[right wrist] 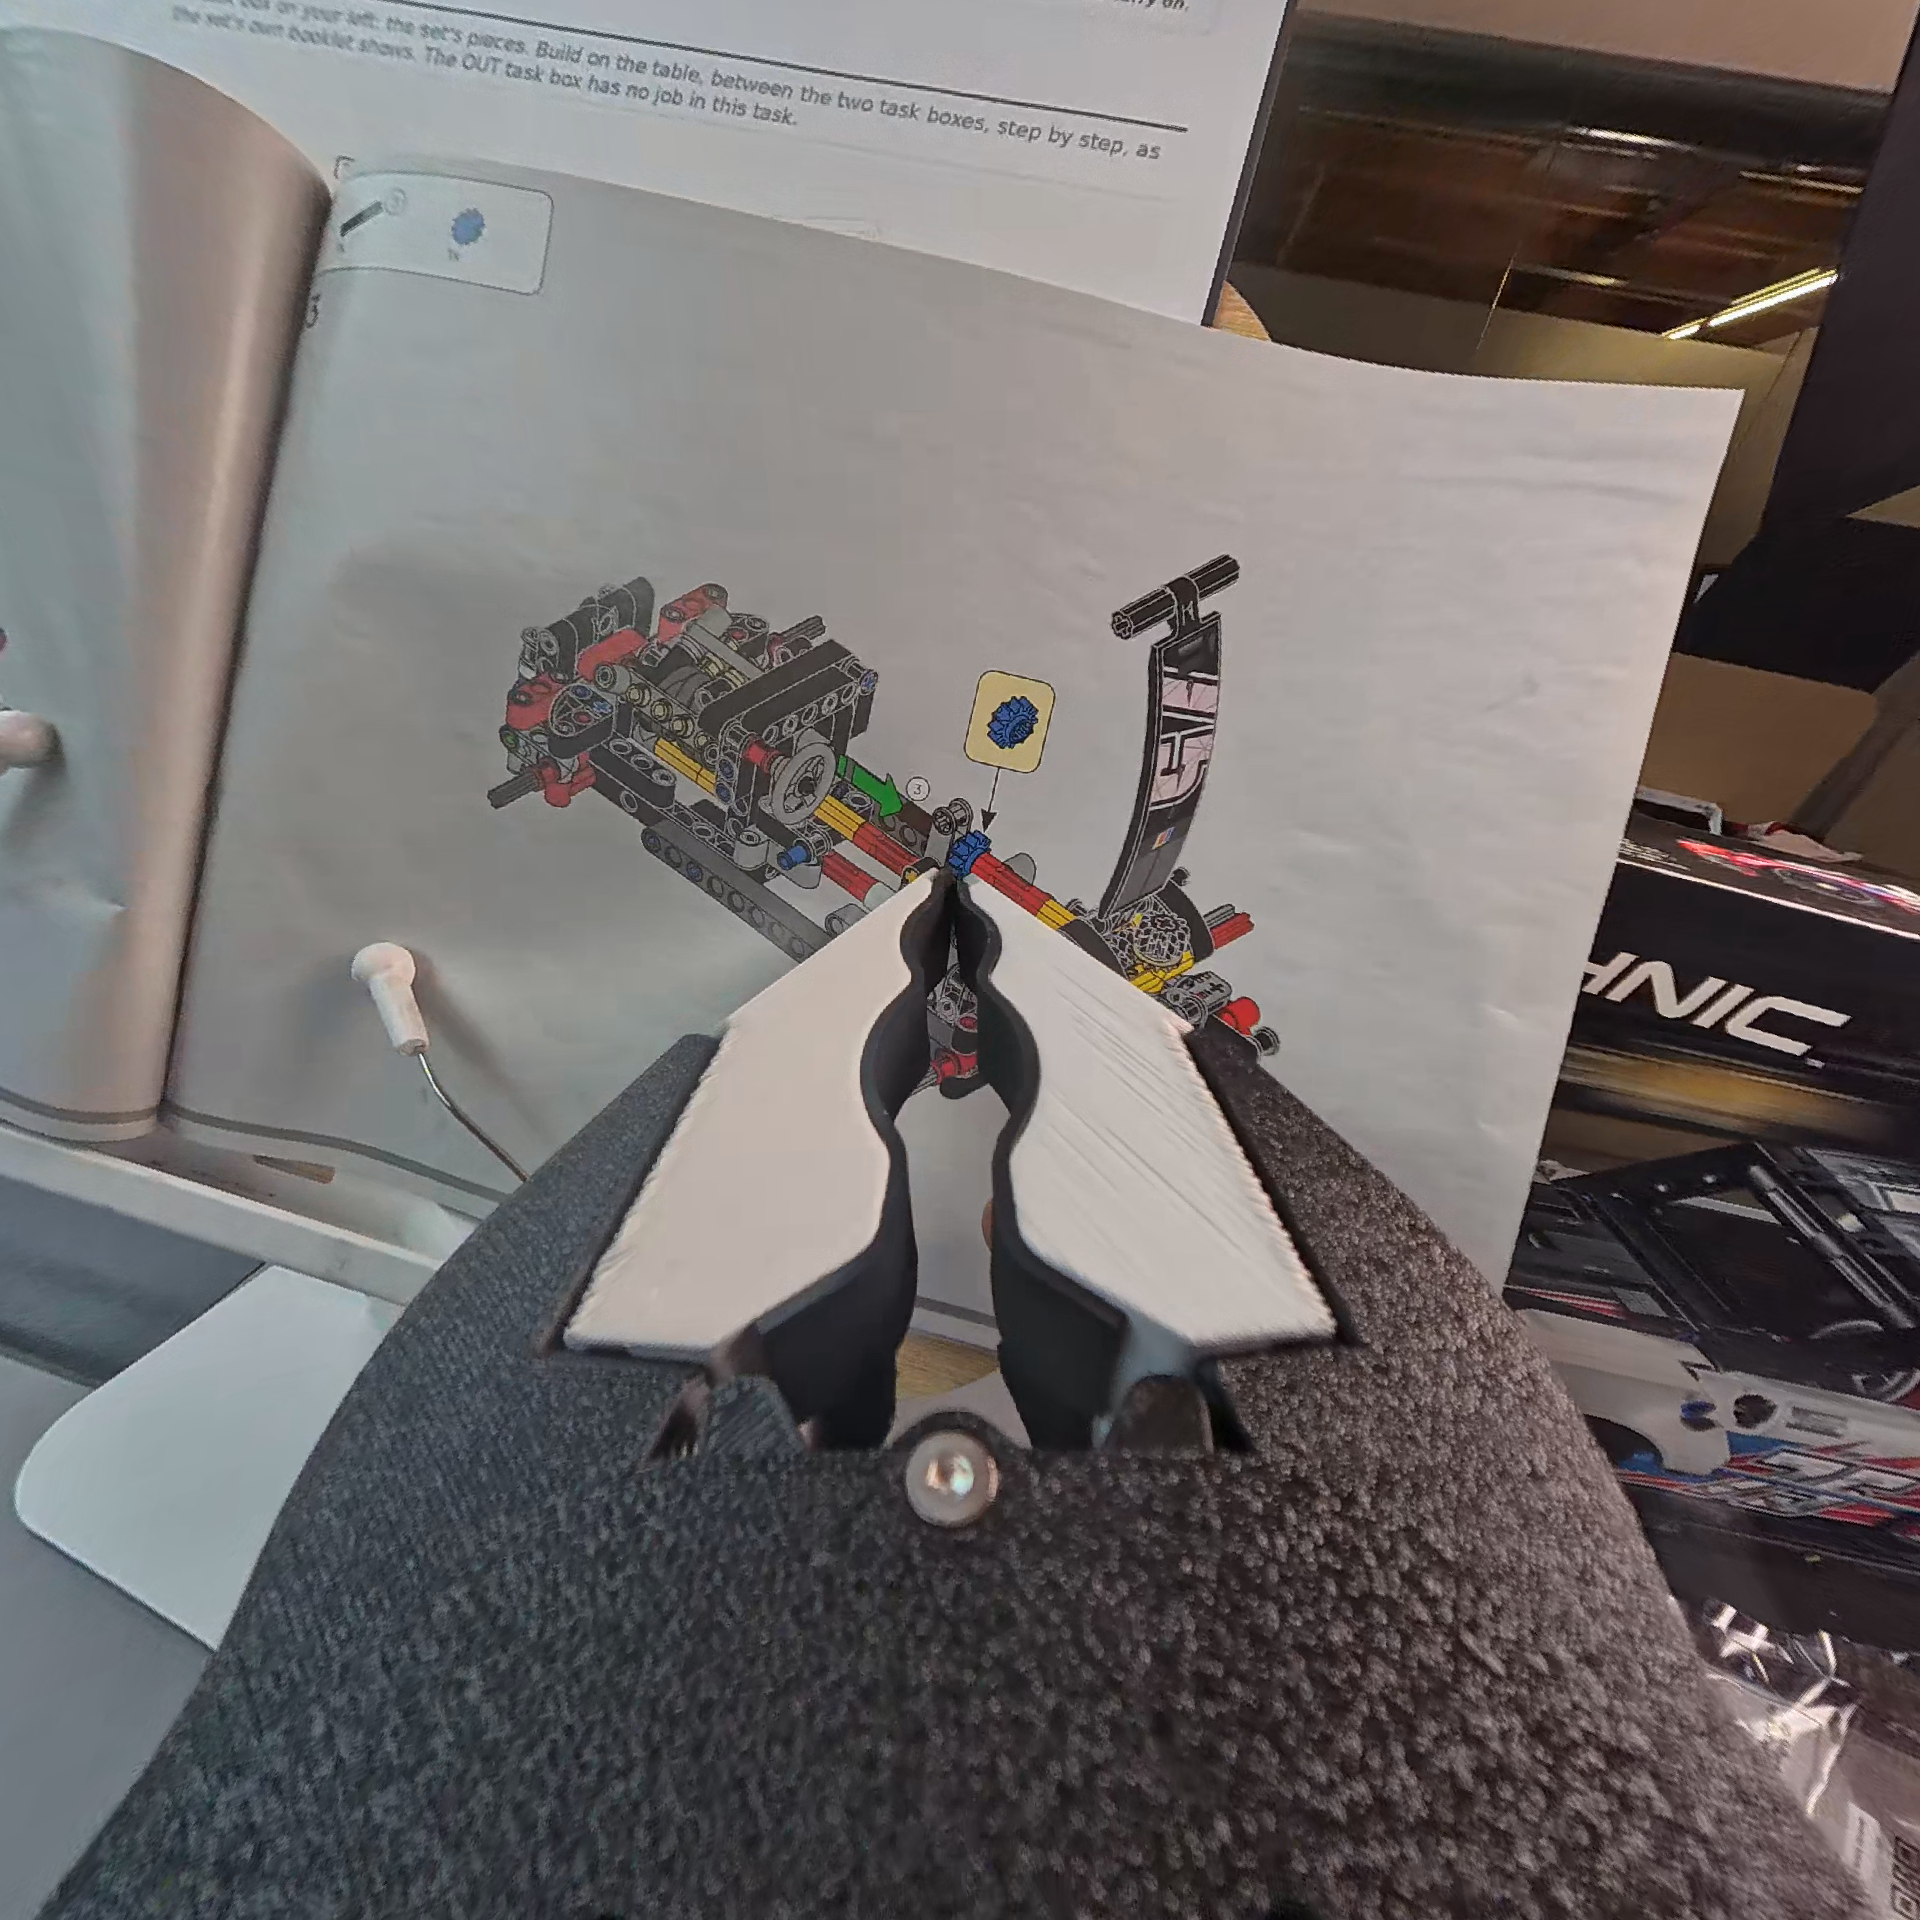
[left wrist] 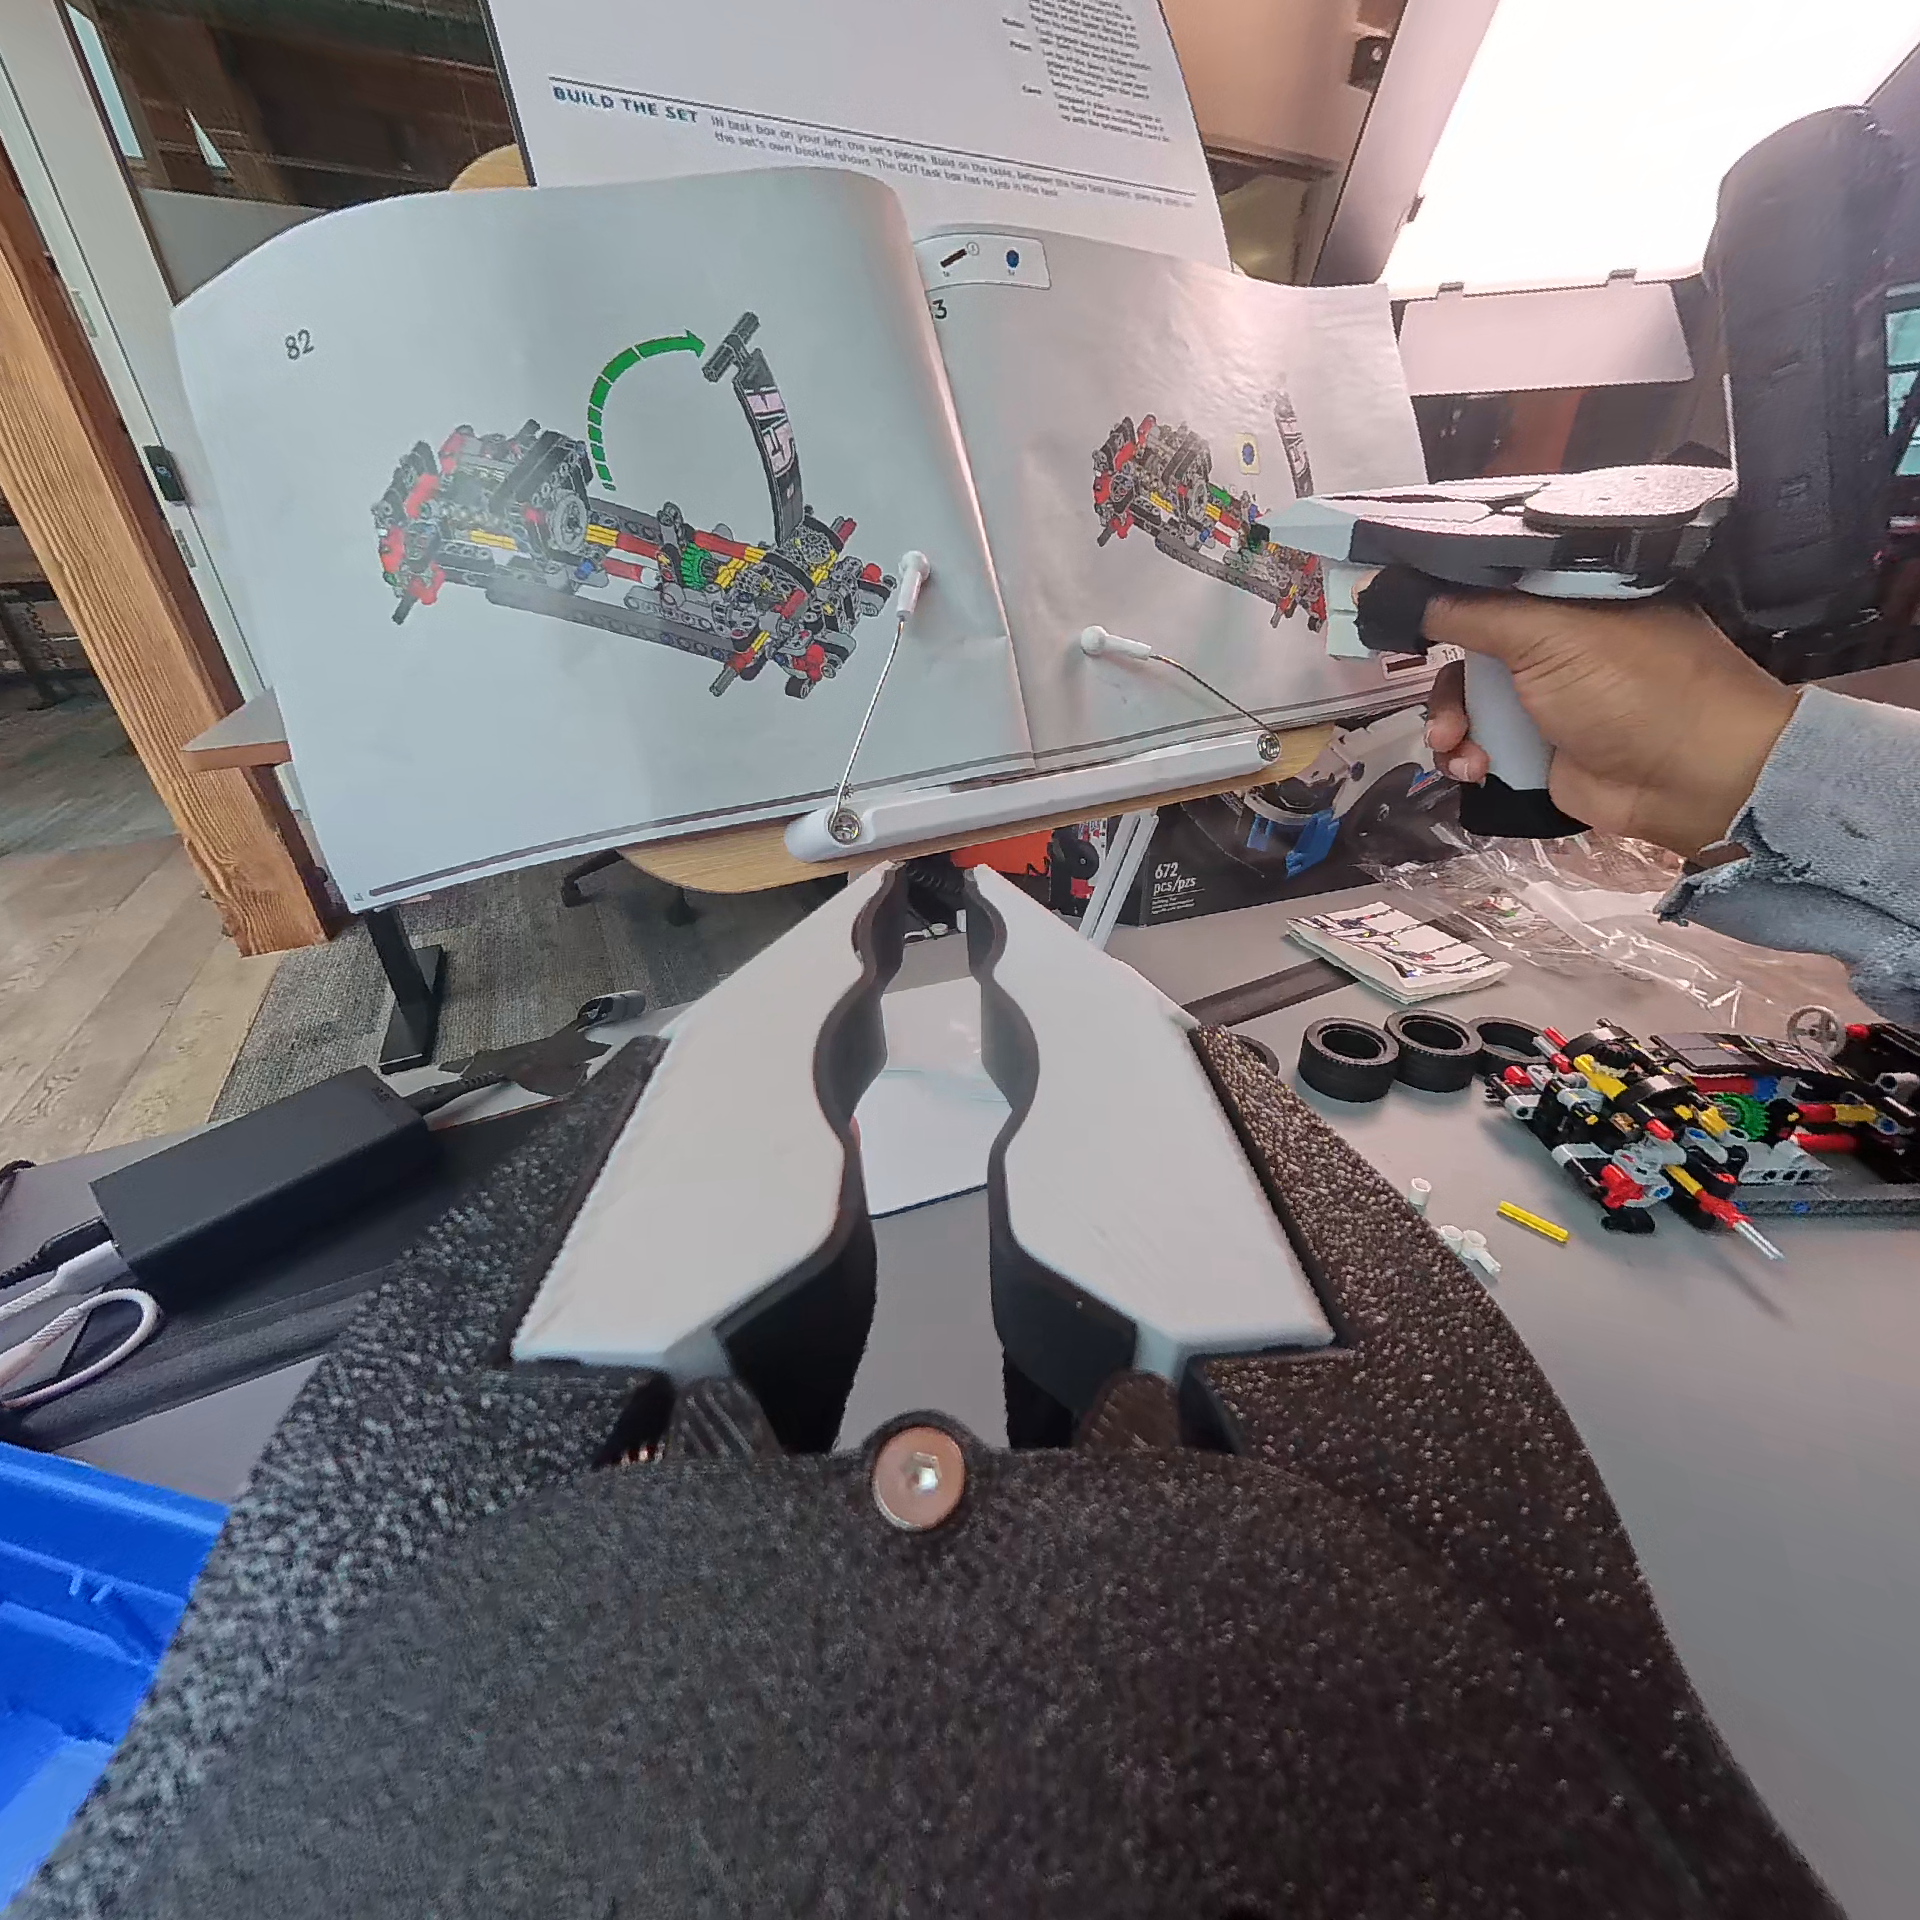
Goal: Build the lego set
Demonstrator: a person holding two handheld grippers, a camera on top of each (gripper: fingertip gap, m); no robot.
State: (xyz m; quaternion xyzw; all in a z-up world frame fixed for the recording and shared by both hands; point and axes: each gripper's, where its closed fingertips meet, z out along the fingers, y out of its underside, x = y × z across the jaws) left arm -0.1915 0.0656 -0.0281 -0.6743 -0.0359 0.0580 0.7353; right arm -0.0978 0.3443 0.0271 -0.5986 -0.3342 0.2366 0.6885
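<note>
Left wrist view took in the most: at the far left a blue bin [left wrist: 73, 1621] showed only a corner, its contents out of sight, and beside it a black power brick [left wrist: 260, 1174] lay on the grey surface [left wrist: 1662, 1455]. The left tool [left wrist: 928, 883] hovered with its tips slightly apart, nothing between them, aimed at the open instruction booklet [left wrist: 582, 540] propped on a stand [left wrist: 1039, 805]. Further right, the right tool [left wrist: 1280, 528] was held in a hand [left wrist: 1621, 717] up against the booklet's right page. Below it, loose black tyres [left wrist: 1392, 1055] sat just beside the partly built lego chassis [left wrist: 1704, 1127], with a yellow pin [left wrist: 1532, 1222] and small white bits near it.

In the right wrist view the right tool [right wrist: 951, 883] had its tips pressed together, empty, pointing at the drawing on the right page [right wrist: 1039, 520]; the set's box [right wrist: 1745, 1039] stood to the right.
</note>
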